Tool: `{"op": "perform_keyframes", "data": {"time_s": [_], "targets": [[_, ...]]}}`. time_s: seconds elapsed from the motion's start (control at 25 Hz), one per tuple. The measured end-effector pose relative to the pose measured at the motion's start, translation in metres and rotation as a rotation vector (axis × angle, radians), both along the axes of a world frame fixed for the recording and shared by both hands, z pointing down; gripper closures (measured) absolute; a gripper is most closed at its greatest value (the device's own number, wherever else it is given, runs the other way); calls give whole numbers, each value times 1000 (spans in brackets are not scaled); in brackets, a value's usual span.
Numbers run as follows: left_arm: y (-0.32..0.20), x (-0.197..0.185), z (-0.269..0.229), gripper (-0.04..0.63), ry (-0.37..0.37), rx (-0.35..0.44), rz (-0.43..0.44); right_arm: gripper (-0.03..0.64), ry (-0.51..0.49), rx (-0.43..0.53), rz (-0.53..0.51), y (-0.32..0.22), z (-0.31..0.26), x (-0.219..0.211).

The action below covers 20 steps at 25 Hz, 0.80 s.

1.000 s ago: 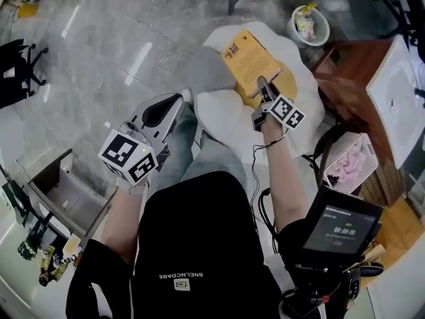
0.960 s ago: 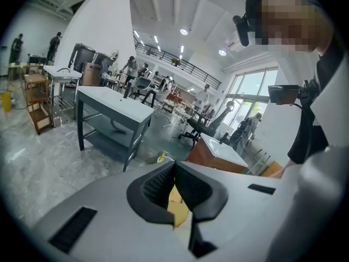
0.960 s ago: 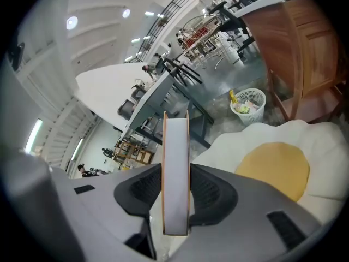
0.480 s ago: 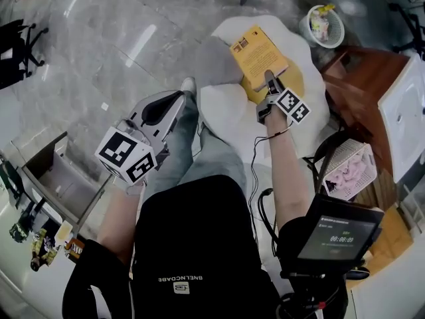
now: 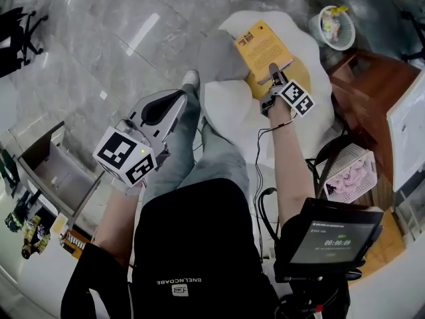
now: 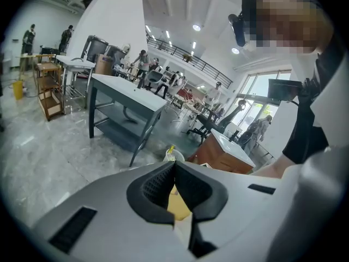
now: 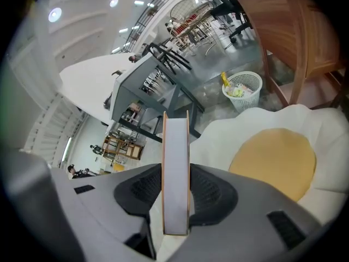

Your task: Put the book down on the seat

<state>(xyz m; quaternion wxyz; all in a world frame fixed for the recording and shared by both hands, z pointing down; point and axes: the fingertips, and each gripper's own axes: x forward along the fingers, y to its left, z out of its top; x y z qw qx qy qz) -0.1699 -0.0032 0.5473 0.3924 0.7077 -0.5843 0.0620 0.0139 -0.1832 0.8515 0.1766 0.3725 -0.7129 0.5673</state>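
Note:
A yellow-covered book [image 5: 263,44] lies flat, cover up, over the seat [image 5: 229,115], a white fluffy cushion with a yellow centre [image 5: 300,80]. My right gripper [image 5: 271,70] is shut on the book's near edge. In the right gripper view the book's white page edge [image 7: 175,173] stands between the black pads [image 7: 210,192], with the yellow centre [image 7: 272,158] of the seat to its right. Whether the book touches the cushion I cannot tell. My left gripper [image 5: 161,108] hangs left of the seat, over the floor. Its jaws meet at the tips in the left gripper view [image 6: 174,167] and hold nothing.
A white wastebasket [image 5: 331,27] stands beyond the seat. A brown wooden desk [image 5: 372,78] is at the right, with a pink-filled basket [image 5: 350,173] below it. The person's leg [image 5: 199,155] and shoe [image 5: 190,80] reach toward the seat's left edge. A grey shelf table [image 5: 58,171] stands at the left.
The right gripper has reached a little farther out over the seat with the book still in it. The left gripper has stayed where it was.

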Motion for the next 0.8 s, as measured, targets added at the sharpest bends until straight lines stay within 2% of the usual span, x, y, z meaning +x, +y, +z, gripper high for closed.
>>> {"op": "perform_keyframes", "data": {"time_s": [0.8], "targets": [[29, -23, 44, 581, 24, -67, -56, 454, 56, -38, 40, -11, 58, -22]]}}
